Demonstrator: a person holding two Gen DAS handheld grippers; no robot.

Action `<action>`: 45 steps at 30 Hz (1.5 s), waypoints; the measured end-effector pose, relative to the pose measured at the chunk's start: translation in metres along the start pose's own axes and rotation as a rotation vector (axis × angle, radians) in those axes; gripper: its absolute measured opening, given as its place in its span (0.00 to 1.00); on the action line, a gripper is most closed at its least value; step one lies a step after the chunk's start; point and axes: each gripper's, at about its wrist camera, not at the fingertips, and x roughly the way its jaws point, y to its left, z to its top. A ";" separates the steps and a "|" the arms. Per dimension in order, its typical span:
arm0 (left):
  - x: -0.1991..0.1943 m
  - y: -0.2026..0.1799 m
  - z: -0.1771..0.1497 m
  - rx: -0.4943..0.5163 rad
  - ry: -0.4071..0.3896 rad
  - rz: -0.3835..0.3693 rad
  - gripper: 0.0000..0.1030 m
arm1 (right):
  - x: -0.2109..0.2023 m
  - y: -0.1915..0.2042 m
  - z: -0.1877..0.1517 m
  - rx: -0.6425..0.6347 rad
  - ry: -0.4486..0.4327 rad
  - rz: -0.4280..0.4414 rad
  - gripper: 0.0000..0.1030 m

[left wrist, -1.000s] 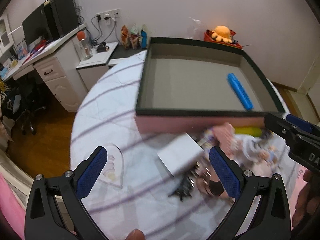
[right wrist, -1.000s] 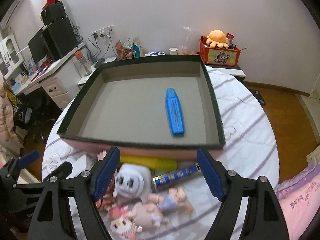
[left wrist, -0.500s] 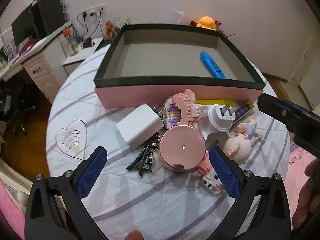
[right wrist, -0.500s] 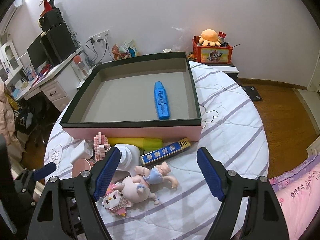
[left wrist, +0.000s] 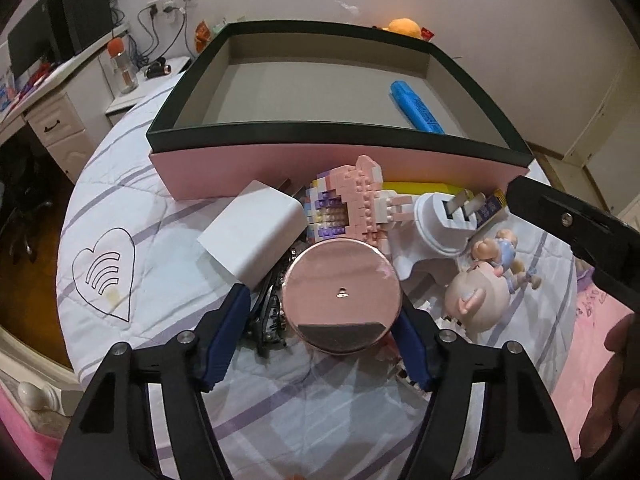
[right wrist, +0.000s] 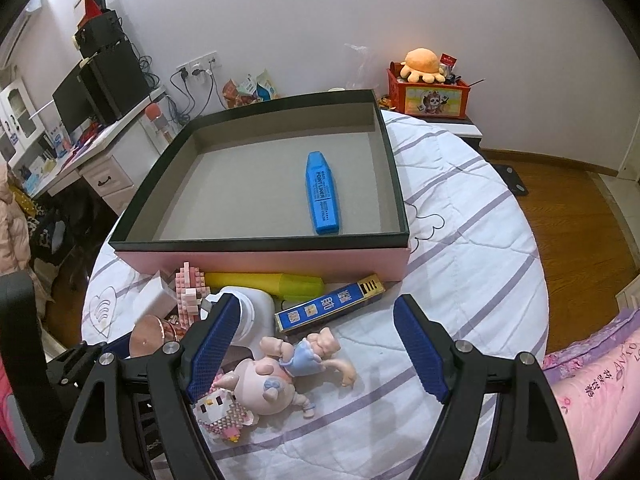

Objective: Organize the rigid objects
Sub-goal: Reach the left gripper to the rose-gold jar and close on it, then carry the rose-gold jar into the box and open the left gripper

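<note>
left wrist: the left gripper stands spread around a round rose-gold metal tin, not clamped.

right wrist: the right gripper gapes empty over a pink pig figurine; ahead, the pink-walled, dark-rimmed box holds only a blue highlighter, so most sorting likely remains.

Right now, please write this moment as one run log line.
left gripper: open around round pink case | right gripper: open, empty, over pig figure | box: holds only blue highlighter

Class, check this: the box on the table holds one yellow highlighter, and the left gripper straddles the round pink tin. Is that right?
Not quite. The highlighter inside the box is blue, as the right wrist view shows. The left gripper does straddle the round pink tin.
</note>
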 end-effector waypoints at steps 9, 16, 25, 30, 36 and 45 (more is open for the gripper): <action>-0.010 0.004 -0.005 0.014 -0.006 -0.025 0.48 | -0.003 0.006 -0.001 -0.009 -0.006 0.005 0.78; -0.012 0.011 -0.002 0.010 -0.008 -0.045 0.48 | -0.002 0.007 -0.002 -0.009 -0.003 0.006 0.78; -0.035 0.003 -0.003 0.039 -0.050 -0.031 0.48 | -0.004 0.007 -0.003 -0.005 -0.007 0.012 0.78; -0.056 0.005 0.014 0.042 -0.101 -0.019 0.48 | -0.008 0.007 0.001 -0.006 -0.019 0.010 0.78; -0.060 0.007 0.051 0.030 -0.128 -0.015 0.48 | -0.009 0.012 0.020 -0.016 -0.039 0.010 0.78; -0.022 0.021 0.120 0.023 -0.130 0.019 0.48 | 0.014 0.016 0.073 -0.031 -0.073 0.006 0.78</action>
